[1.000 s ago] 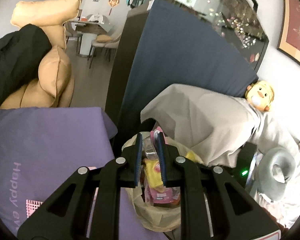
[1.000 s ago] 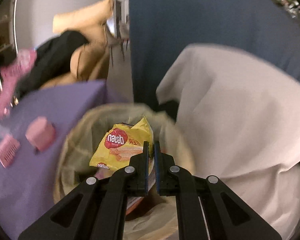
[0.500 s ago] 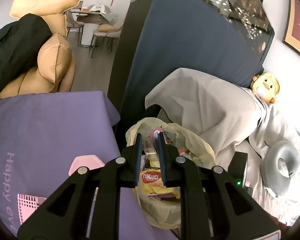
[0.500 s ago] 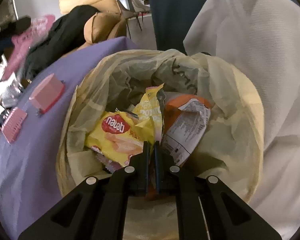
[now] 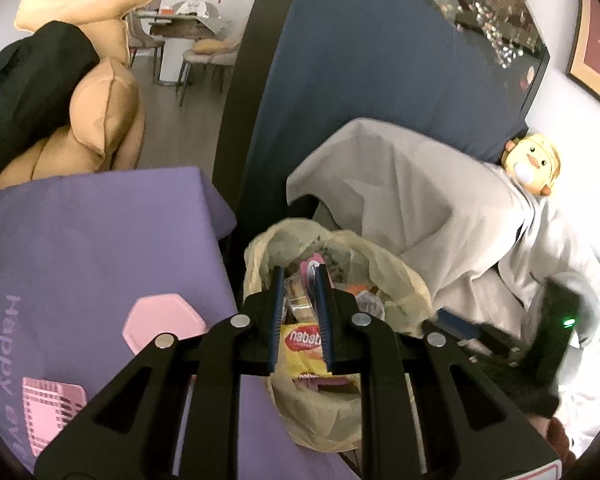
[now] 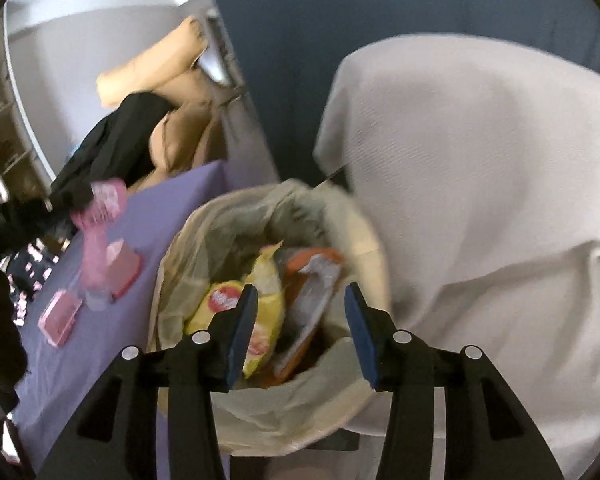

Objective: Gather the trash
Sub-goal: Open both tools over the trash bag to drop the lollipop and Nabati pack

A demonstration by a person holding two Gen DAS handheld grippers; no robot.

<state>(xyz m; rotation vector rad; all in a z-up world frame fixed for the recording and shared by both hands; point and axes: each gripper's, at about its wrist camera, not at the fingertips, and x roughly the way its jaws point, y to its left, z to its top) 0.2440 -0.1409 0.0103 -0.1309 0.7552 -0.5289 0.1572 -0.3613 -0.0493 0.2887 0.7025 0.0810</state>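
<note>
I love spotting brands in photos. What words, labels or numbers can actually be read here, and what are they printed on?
"nabati": red oval on the yellow snack wrapper in the bin bag.
"Happy ev": pale lettering on the purple cloth, cut off at the picture's edge.
Orange and grey wrapper: print too blurred to read.
Framed picture: nothing legible.

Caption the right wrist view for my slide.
Open right claw above the lined trash bin, yellow wafer packet and orange wrapper inside.

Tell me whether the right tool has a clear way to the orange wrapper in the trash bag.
Probably yes: the right tool, whose jaws have just been opening and are empty, hangs above the trash bag, with the orange wrapper exposed on top, nothing covering it.
</note>
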